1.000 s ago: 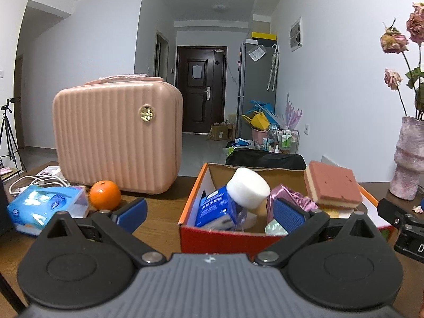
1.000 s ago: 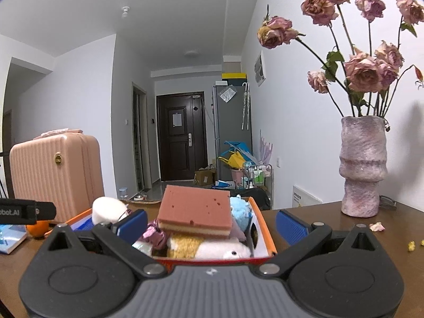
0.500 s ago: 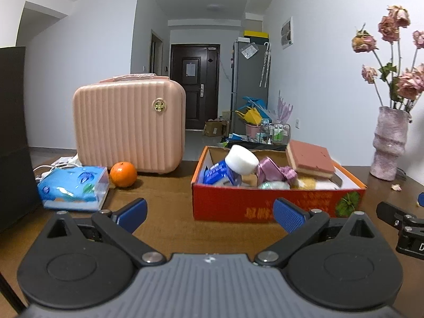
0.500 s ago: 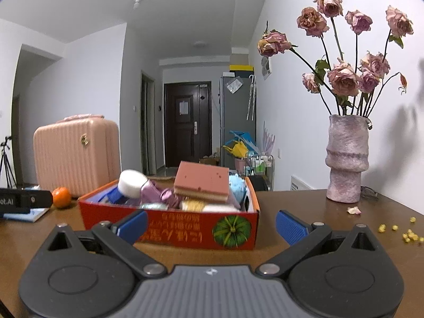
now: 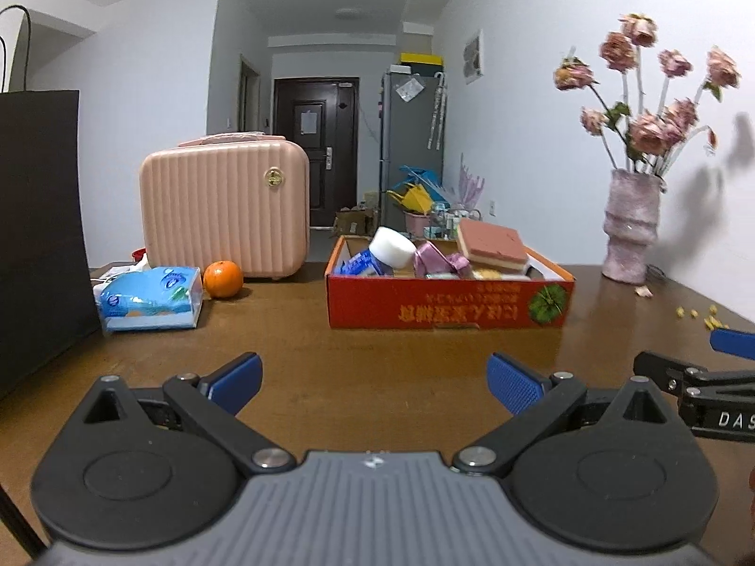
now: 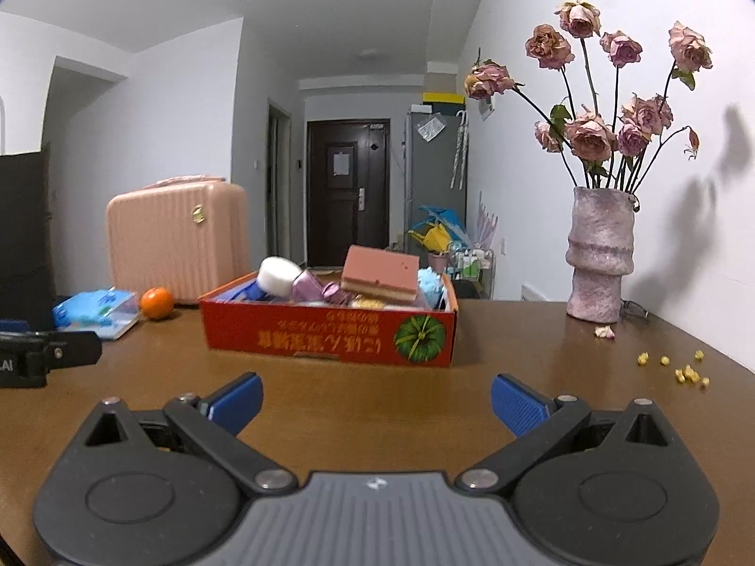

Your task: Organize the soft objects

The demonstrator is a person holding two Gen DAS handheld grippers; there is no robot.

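Both tools have pulled back from the red box since a second ago, when they sat right at its rim; now bare brown desk [image 5: 377, 349] lies between them and it. That desk carries everything. On its far left stands a pink ribbed case [image 5: 225, 207], and at the far right a mottled pink vase [image 6: 598, 254] holding dried roses [image 6: 613, 94]. Between them, nearer the middle, sits the red box [image 6: 330, 335], its printed side and green pumpkin picture facing the cameras. Soft things are heaped inside it: a pink-and-yellow sponge [image 6: 380, 273] on top, a white foam roll [image 6: 280, 276] to its left, crumpled lilac wrapping [image 5: 439, 259] between, and a pale blue fluffy piece [image 6: 430, 280] at the right end. Left of the box lie a blue tissue pack [image 5: 151, 297] and, beside it, an orange [image 5: 222, 279]. The left tool [image 5: 375, 382] is spread wide and holds nothing; the right tool [image 6: 376, 401] likewise gapes empty. Small yellow crumbs [image 6: 679, 370] dot the desk's right edge.
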